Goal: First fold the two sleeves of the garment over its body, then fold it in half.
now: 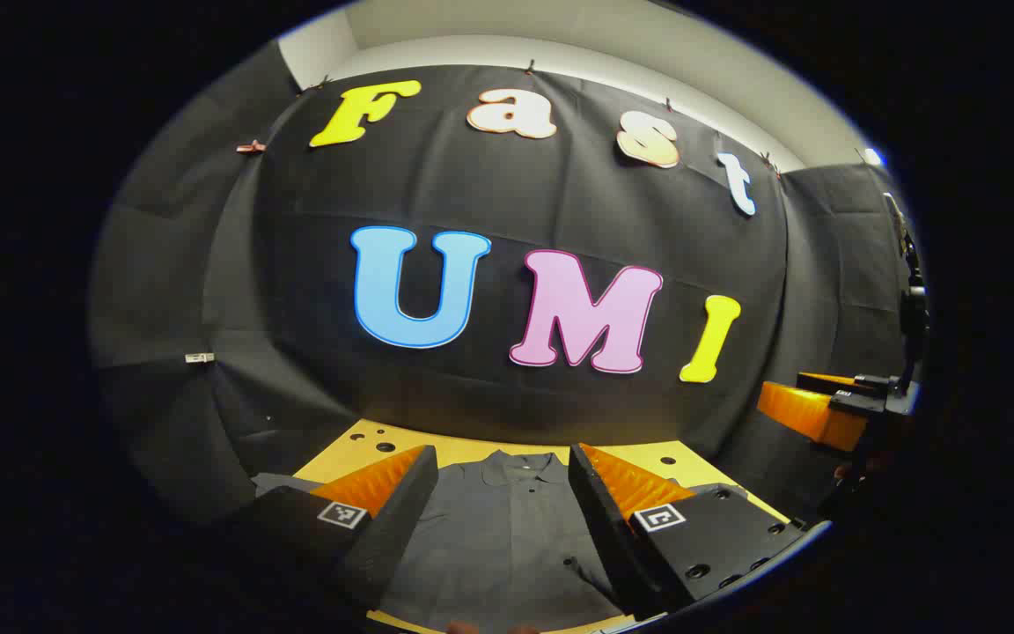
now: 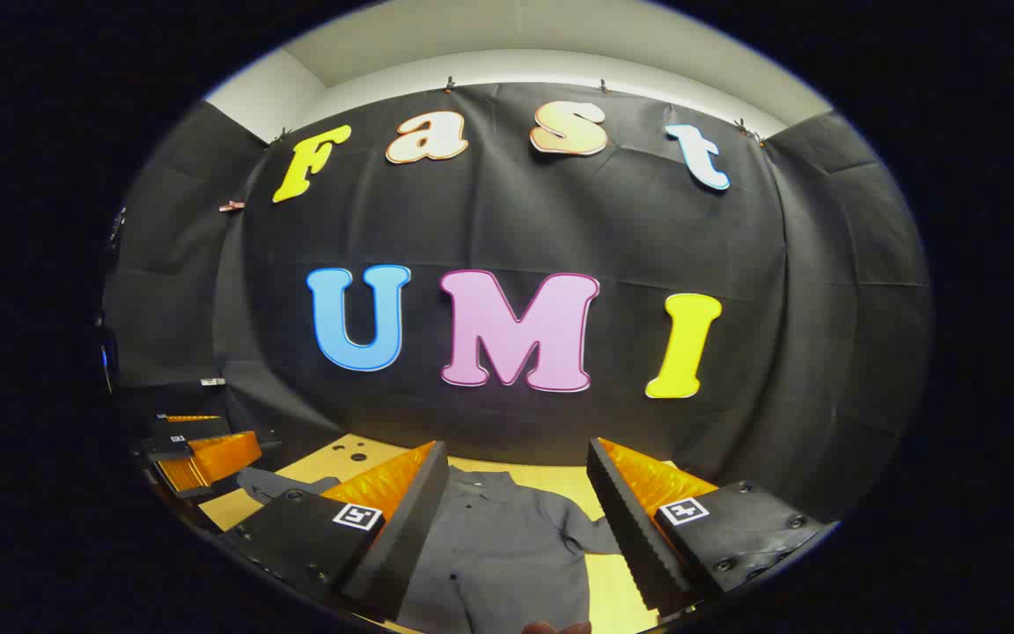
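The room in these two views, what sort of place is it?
Probably a recording booth, not a home: black cloth covers the walls, a grey collared shirt lies flat on a yellow table drilled with holes, and both open grippers, left and right, hover over it.

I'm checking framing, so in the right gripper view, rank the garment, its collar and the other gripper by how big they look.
1. garment, largest
2. other gripper at the left edge
3. collar, smallest, though the fisheye edge and differing distance make ranks two and three unsure
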`<state>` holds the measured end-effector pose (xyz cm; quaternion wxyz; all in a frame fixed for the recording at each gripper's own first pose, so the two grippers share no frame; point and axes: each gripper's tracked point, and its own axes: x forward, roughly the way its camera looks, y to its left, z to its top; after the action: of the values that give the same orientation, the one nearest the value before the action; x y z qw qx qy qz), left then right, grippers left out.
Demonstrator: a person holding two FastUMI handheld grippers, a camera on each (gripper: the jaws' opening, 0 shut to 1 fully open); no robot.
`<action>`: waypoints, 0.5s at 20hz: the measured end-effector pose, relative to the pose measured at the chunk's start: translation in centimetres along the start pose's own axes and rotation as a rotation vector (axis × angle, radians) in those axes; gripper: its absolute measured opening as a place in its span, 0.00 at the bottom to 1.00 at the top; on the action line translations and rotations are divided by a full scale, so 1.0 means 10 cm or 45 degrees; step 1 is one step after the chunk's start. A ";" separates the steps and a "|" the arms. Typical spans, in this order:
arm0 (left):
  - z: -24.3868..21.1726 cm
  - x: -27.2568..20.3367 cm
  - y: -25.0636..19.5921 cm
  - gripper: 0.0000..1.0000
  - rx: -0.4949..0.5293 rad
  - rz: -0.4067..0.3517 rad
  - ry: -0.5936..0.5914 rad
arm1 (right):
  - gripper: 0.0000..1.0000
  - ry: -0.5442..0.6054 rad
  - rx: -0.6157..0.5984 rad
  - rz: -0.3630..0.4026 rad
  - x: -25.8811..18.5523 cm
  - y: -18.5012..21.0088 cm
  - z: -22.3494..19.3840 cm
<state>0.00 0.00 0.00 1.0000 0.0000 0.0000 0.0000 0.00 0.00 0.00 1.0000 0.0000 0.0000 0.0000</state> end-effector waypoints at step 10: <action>-0.02 0.25 -0.27 0.94 0.086 0.013 0.033 | 0.98 0.053 0.084 -0.009 0.16 -0.39 -0.14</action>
<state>2.48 -2.65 -0.19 0.9993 0.0336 0.0128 0.0050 1.60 -3.95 -1.45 0.9992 0.0331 0.0208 -0.0034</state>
